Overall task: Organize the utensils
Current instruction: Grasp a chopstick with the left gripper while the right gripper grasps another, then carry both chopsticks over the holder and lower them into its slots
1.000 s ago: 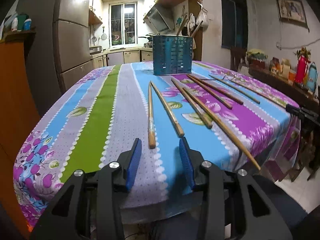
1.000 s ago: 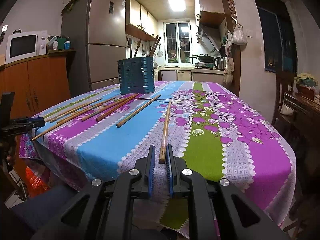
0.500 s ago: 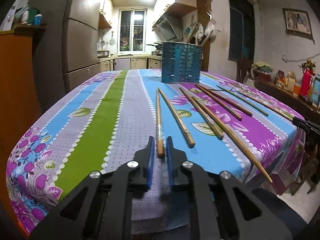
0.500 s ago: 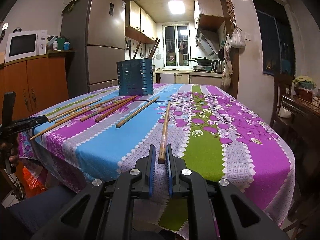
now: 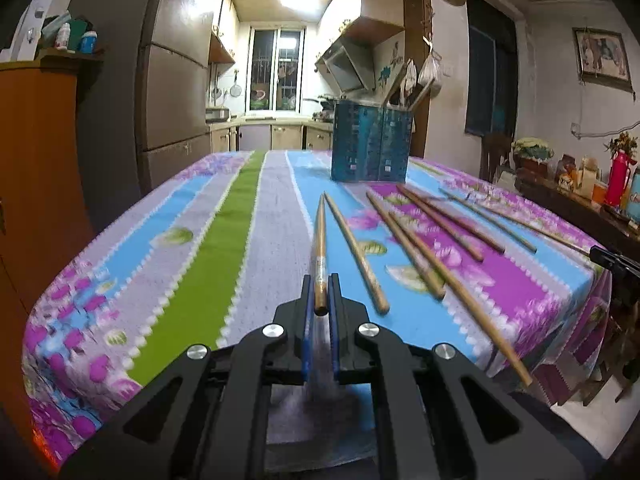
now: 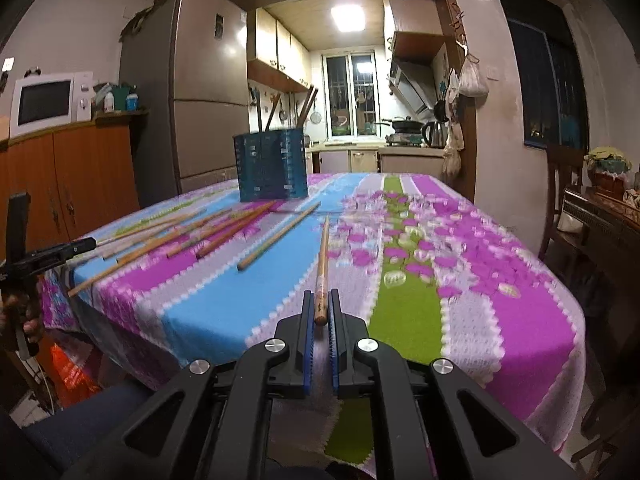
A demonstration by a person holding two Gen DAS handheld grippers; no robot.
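Observation:
In the left wrist view my left gripper [image 5: 321, 296] is shut on the near end of a wooden chopstick [image 5: 320, 236], whose far tip points at the teal slotted holder [image 5: 370, 146]. Several loose chopsticks [image 5: 416, 252] lie fanned out on the cloth to its right. In the right wrist view my right gripper [image 6: 320, 312] is shut on the near end of another chopstick [image 6: 323, 256]. More chopsticks [image 6: 276, 240] lie to its left, in front of the holder [image 6: 272, 164], which has utensils standing in it.
The striped floral tablecloth [image 5: 224, 248] hangs over the table edges. A hand holds a black device [image 6: 48, 254] off the table's left side, and a black part [image 5: 612, 260] shows at the right edge. A wooden cabinet, a fridge and a side shelf surround the table.
My left gripper went from open to shut on the chopstick's near end. The right gripper stayed shut on its chopstick. Both views now show the cloth blurred.

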